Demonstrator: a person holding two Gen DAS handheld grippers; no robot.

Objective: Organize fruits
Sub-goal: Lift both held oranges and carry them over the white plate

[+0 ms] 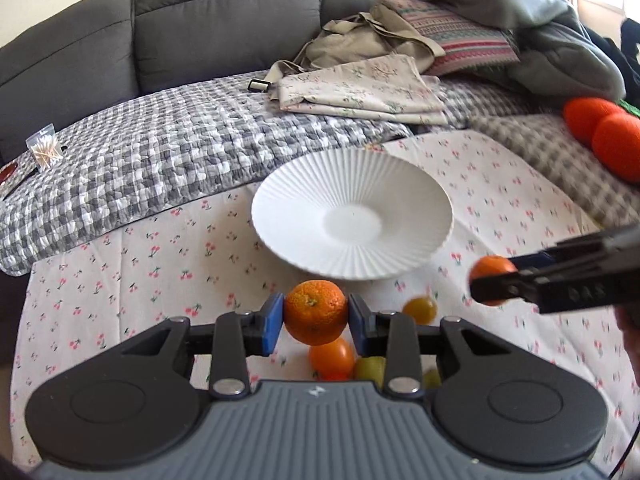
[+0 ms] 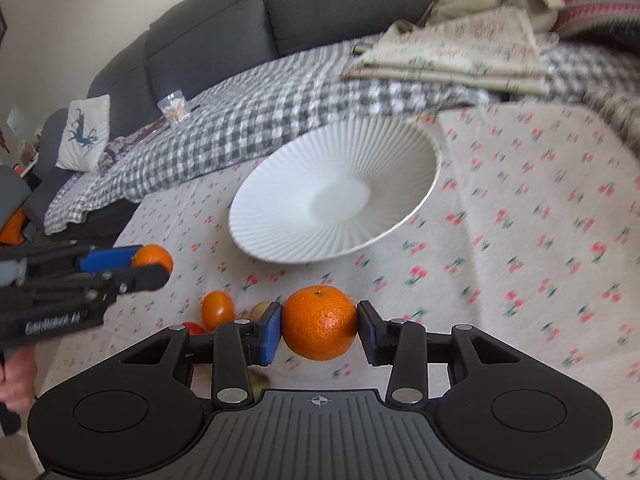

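My left gripper (image 1: 316, 320) is shut on an orange mandarin (image 1: 316, 312) and holds it above the cherry-print cloth, just in front of the empty white ribbed plate (image 1: 304, 216). My right gripper (image 2: 319, 330) is shut on a second mandarin (image 2: 319, 322), also in front of the plate (image 2: 280, 208). Each gripper shows in the other's view with its fruit: the right one (image 1: 494, 286) at right, the left one (image 2: 154, 264) at left. Below the left gripper lie an orange tomato-like fruit (image 1: 332, 356), a yellow one (image 1: 420, 310) and a greenish one (image 1: 370, 368). The orange one (image 2: 217, 309) also shows in the right wrist view.
The table wears a cherry-print cloth (image 1: 120, 272). Behind it a grey sofa (image 1: 200, 20) carries a checked quilt (image 1: 160, 152), folded floral fabric (image 1: 360, 88), a bag and cushions. A toothpick box (image 1: 44, 150) sits at left. Orange yarn balls (image 1: 612, 136) lie at right.
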